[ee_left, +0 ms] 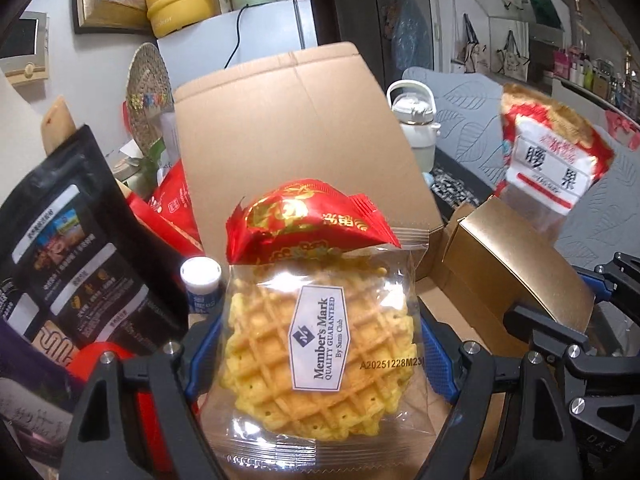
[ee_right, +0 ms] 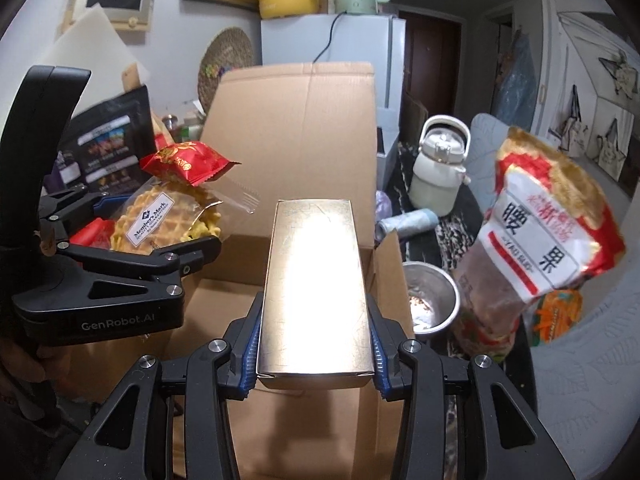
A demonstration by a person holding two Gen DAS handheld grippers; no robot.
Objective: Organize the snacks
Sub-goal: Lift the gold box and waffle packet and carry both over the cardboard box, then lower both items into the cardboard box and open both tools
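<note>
Both grippers are built of matte black plastic links, joined by round silver screws. The left gripper (ee_left: 316,344) is fitted with blue ribbed pads (ee_left: 438,360) on its fingers. The right gripper (ee_right: 316,360) carries like blue pads (ee_right: 249,356). On the side of the left gripper's body (ee_right: 100,312), grey "GenRobot.AI" lettering is printed, and a curved black handle (ee_right: 36,128) is attached.

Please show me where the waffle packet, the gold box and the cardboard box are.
waffle packet (ee_left: 316,364): left wrist view, on its white label.
gold box (ee_right: 316,280): right wrist view, on its shiny top face.
cardboard box (ee_right: 296,132): right wrist view, on its upright rear flap.
</note>
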